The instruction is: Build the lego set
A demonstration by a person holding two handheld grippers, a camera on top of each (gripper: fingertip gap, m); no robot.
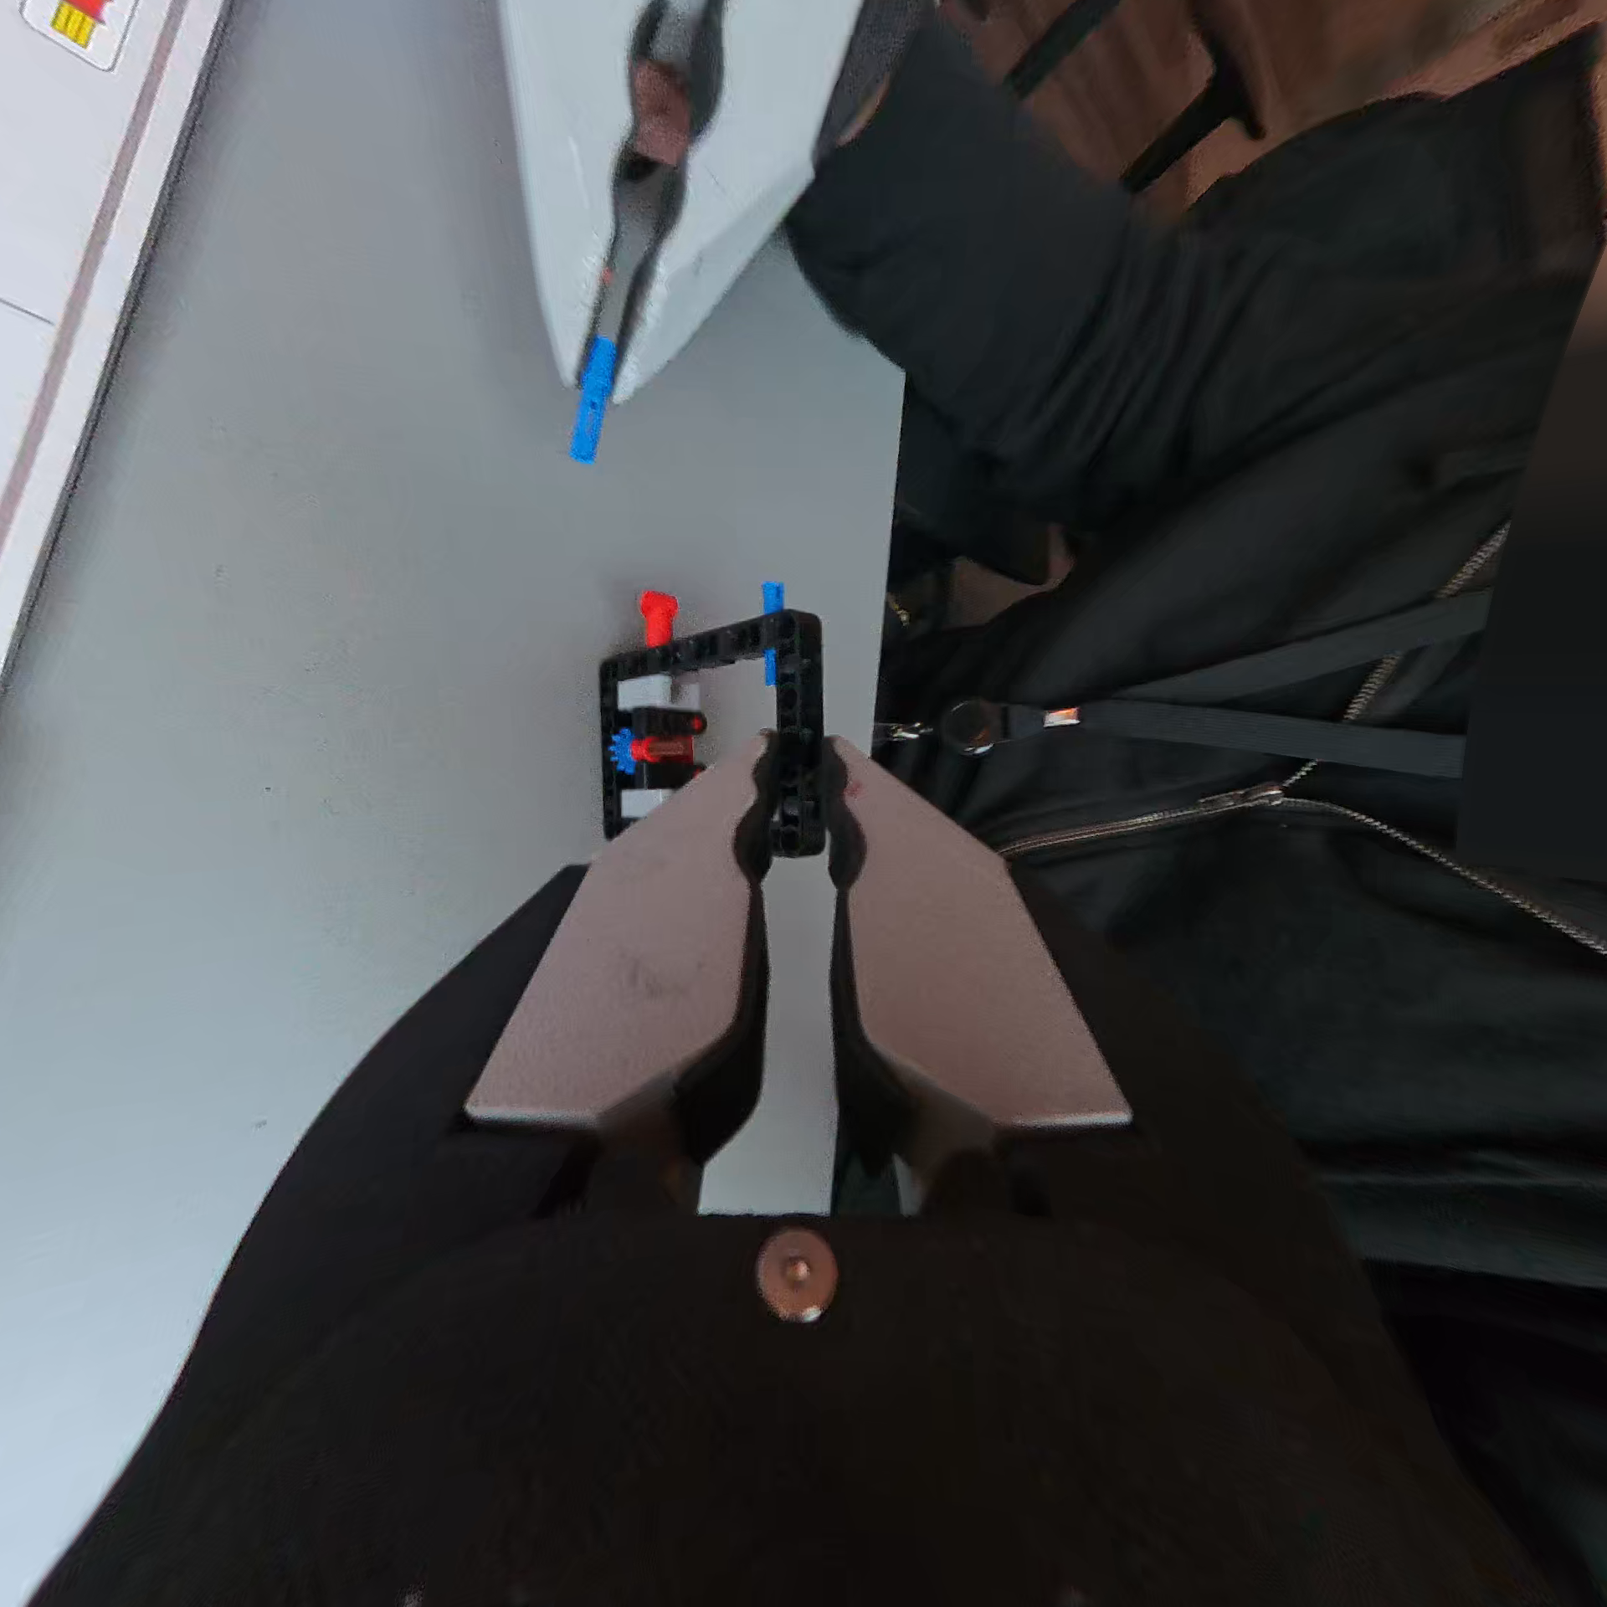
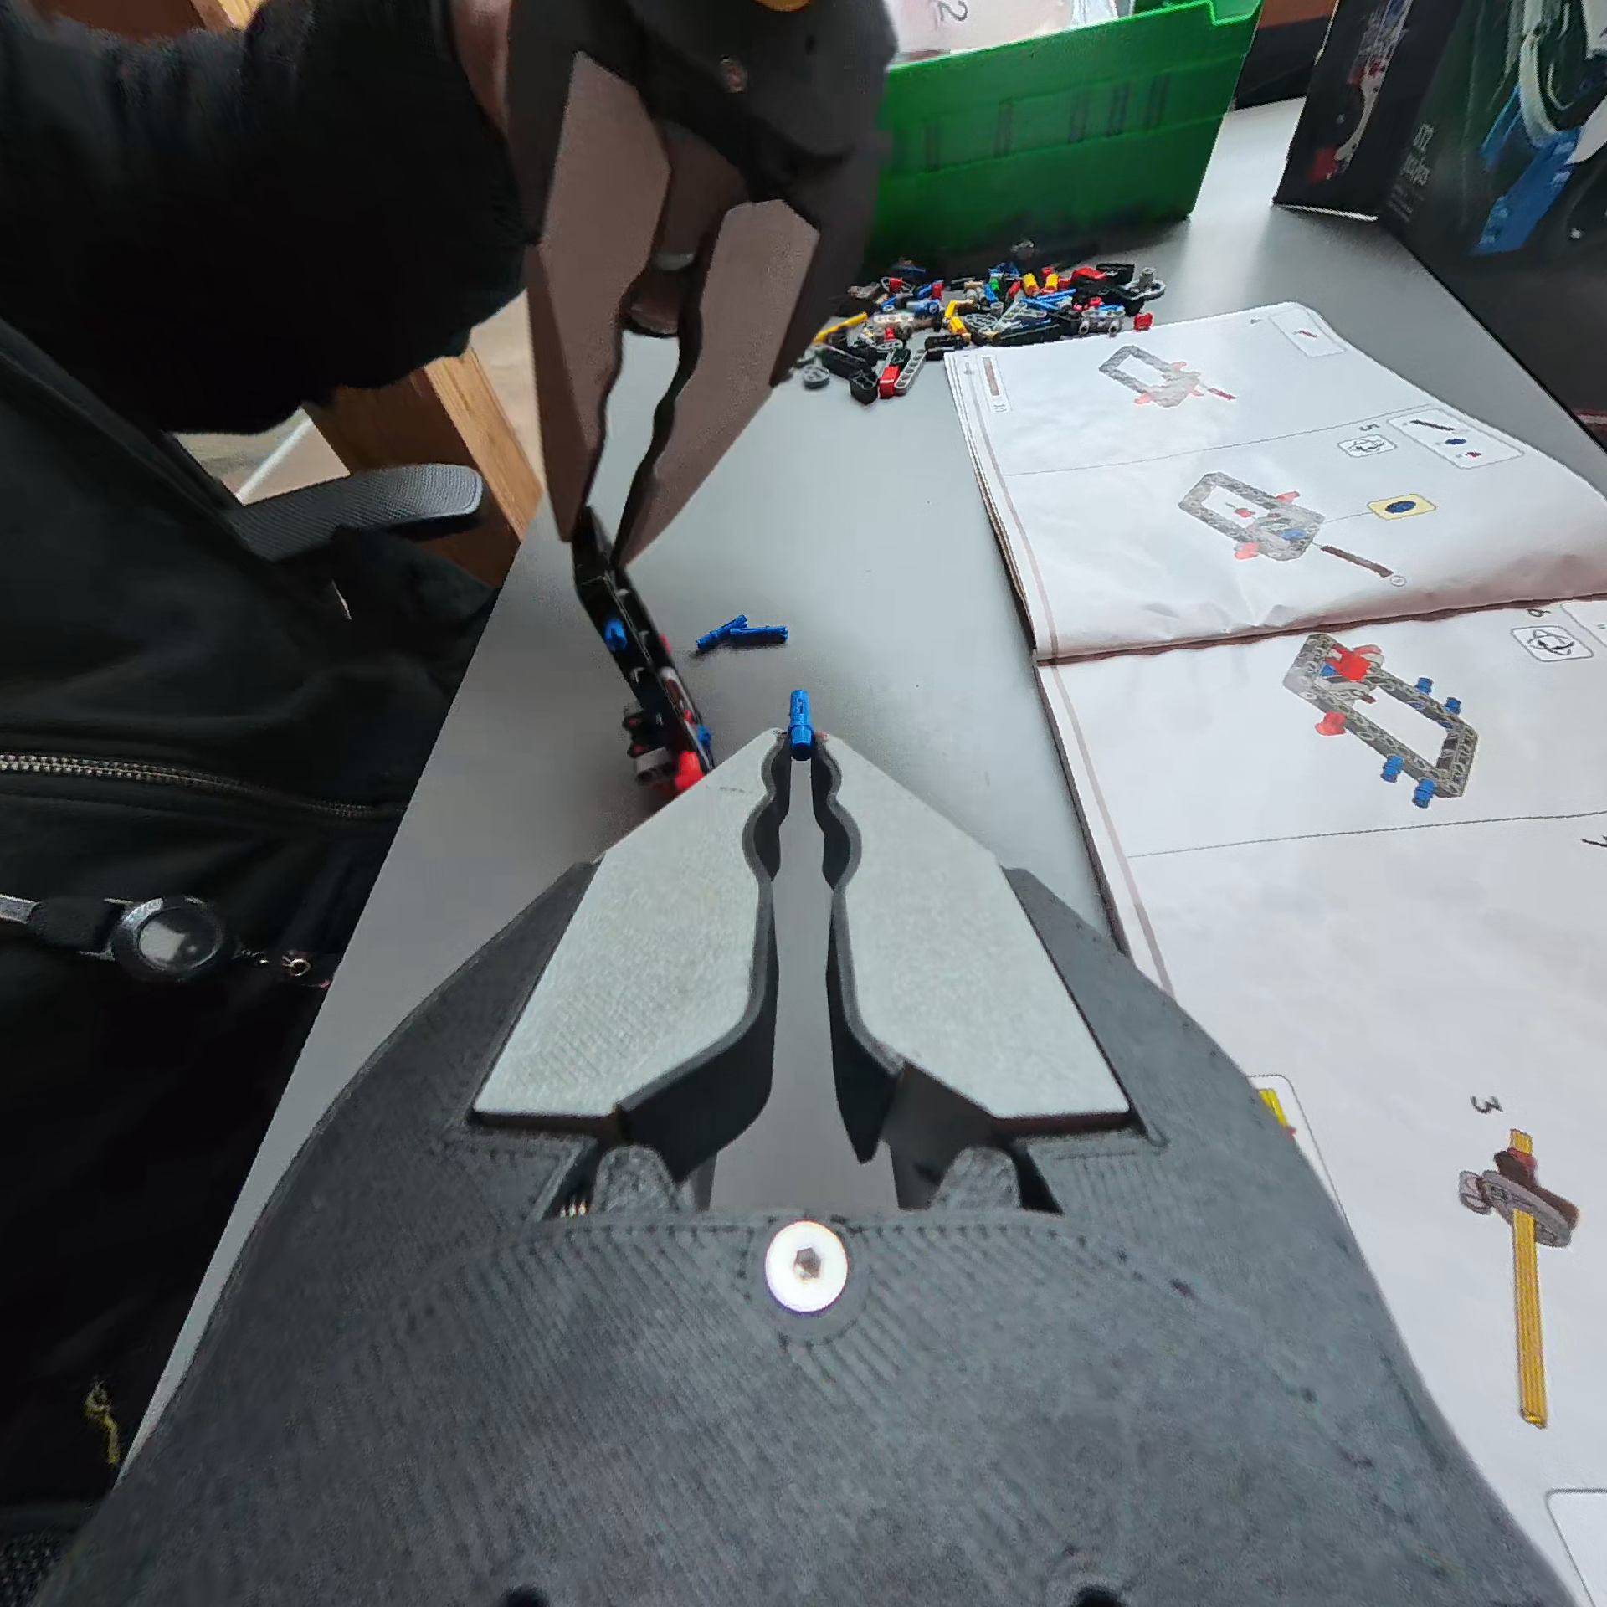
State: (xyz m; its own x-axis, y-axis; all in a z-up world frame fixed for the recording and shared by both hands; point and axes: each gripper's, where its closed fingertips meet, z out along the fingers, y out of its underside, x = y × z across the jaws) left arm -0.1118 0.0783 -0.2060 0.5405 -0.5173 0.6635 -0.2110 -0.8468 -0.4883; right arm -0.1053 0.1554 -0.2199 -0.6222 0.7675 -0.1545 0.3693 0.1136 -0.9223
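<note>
Fingers of the left gripper [image 1: 796, 765] are clenched on one side beam of a black rectangular lego frame [image 1: 709, 726], which stands tilted on edge on the grey table [image 1: 348, 696], close to the table's near edge. A red pin [image 1: 657, 616] and a short blue pin [image 1: 772, 600] stick out of the frame's far beam, and a small blue gear [image 1: 621, 750] with red and black parts sits inside it. Just left of the frame in the right wrist view is a person's black jacket [image 2: 174, 696].

Right of the frame, two loose blue pins [image 2: 741, 635] lie touching each other on the table. Nearer the camera, the right gripper [image 2: 800, 750] pinches another blue pin [image 2: 798, 722] at its very tips, the free end pointing forward, held apart from the frame.

Farther right, an open instruction booklet [image 2: 1304, 739] lies flat, showing drawings of the frame. Beyond it sits a pile of mixed loose lego pieces [image 2: 983, 317], then a green plastic bin [image 2: 1043, 139]. A dark box [image 2: 1435, 130] stands at the far right.
</note>
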